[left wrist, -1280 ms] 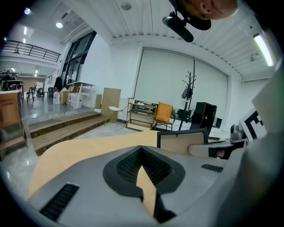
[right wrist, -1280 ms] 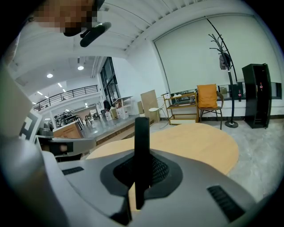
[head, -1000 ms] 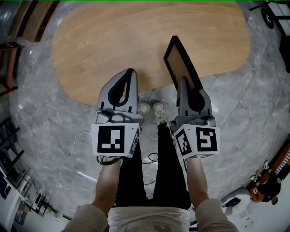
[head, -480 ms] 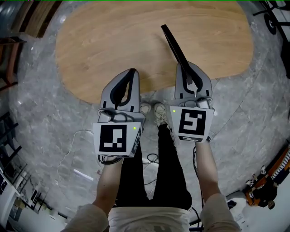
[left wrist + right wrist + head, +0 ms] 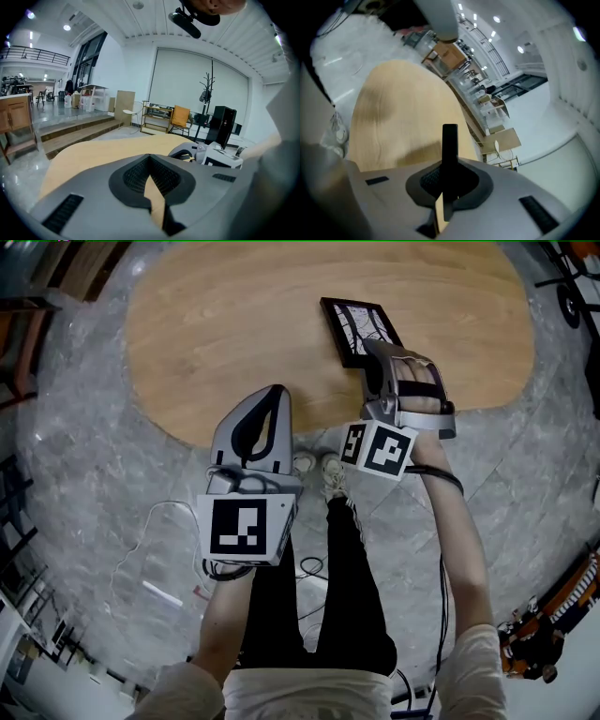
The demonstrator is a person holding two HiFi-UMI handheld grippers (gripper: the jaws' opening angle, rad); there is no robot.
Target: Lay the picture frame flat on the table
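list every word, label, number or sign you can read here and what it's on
No words, brands or numbers can be read in any view.
left marker cube: black and white square code pattern, no letters.
right marker cube: the same kind of pattern, no letters.
picture frame: a print of dark lines on white; any writing on it is too small to tell.

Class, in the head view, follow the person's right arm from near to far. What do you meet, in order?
forearm → right tongs → picture frame
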